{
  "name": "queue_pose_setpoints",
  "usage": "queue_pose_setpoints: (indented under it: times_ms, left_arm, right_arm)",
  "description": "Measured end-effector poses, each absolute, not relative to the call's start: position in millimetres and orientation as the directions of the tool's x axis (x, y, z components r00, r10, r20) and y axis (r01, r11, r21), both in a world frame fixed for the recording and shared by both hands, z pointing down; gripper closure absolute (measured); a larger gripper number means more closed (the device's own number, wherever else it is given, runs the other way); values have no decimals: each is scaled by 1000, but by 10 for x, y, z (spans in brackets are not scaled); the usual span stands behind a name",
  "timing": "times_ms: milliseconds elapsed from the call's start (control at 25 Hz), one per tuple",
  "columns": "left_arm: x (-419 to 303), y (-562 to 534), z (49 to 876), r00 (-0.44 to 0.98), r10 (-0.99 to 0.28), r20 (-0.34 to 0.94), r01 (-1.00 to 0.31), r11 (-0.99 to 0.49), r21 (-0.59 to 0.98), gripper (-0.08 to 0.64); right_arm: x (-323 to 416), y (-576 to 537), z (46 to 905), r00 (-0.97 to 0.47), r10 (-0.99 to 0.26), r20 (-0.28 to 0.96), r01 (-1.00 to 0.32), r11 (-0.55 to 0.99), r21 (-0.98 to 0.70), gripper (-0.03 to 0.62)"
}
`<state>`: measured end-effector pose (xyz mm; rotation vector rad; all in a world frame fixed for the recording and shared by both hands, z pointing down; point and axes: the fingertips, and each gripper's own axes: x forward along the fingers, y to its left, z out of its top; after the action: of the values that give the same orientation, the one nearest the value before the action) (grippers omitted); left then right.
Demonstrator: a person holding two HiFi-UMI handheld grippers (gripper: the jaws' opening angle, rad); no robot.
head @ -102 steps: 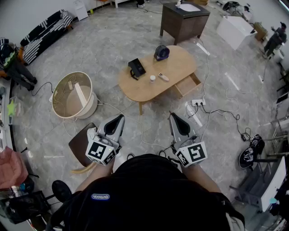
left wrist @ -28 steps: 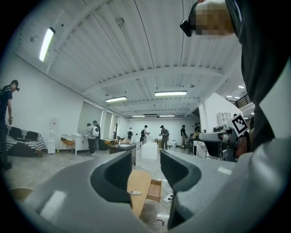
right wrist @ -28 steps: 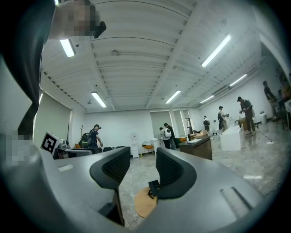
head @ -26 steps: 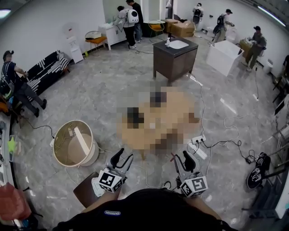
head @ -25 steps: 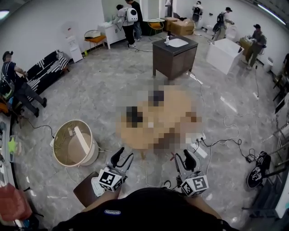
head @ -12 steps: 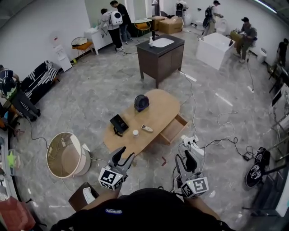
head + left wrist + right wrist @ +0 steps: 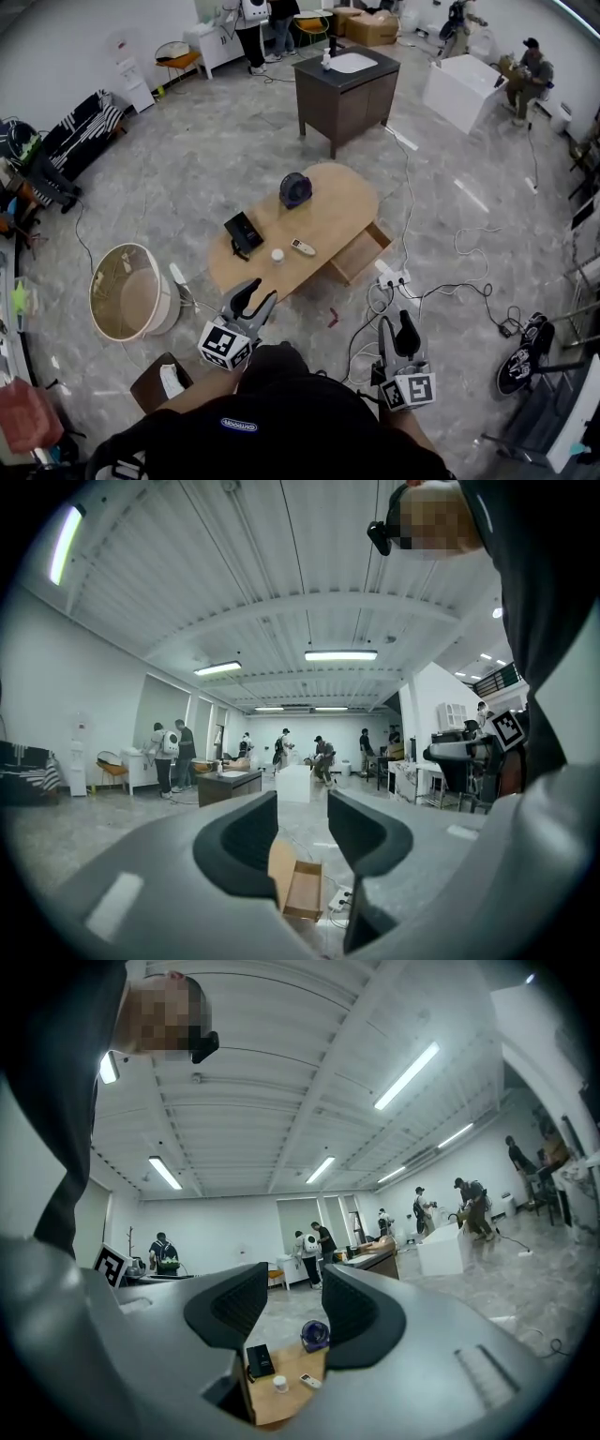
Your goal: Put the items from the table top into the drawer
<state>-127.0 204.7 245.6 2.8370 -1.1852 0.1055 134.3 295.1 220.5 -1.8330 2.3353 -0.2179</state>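
Wooden table (image 7: 337, 211) holds the fan (image 7: 294, 189), black handset (image 7: 243, 232), small white jar (image 7: 277, 255) and remote (image 7: 303, 247); its drawer (image 7: 361, 255) stands open, apparently empty. Left gripper (image 7: 260, 292) and right gripper (image 7: 397, 326) are both agape, holding nothing. Likely hazards: the corded power strip (image 7: 394, 278) beside the drawer could trip a step, and a hasty reach could knock the small white jar off the near edge. The round tub (image 7: 98, 291) stands well left, off the path

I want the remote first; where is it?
Head view: the remote lies on the wooden table, between the small white jar at left and the open drawer at right.
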Motion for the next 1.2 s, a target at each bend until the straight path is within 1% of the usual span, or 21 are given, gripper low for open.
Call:
queue_pose_setpoints:
  times_ms: [160,320,440,720,920,1000,1200]
  left_arm:
    - [-1354,1712,2682,701,-708,83,-713,-700,44,393]
    - [-1408,1220,3165,710,-695,113,-704,-704,96,393]
    - [-1429,815,3541,721,-668,187,-690,-717,97,393]
    - [-1617,207,4432,696,-617,366,-683,-727,73,388]
    - [-1717,-44,5087,656,-568,497,-696,-709,108,345]
    - [-1742,-93,5329,641,-548,537,-704,-699,128,342]
    - [-1782,-202,6079,577,-471,667,-691,-718,91,313]
  right_arm:
    - [1305,2728,2227,-242,-970,-26,-952,242,-186,373]
    - [1334,2395,2374,-225,-974,21,-961,218,-173,371]
    - [1323,2095,2512,-219,-974,62,-955,201,-217,370]
    - [1112,1588,2812,-254,-954,158,-955,221,-198,365]
    - [912,1393,3013,-281,-938,204,-956,254,-149,360]
    - [848,1372,3150,-296,-928,227,-951,266,-155,357]
    - [758,1368,3464,-316,-908,277,-946,277,-169,356]
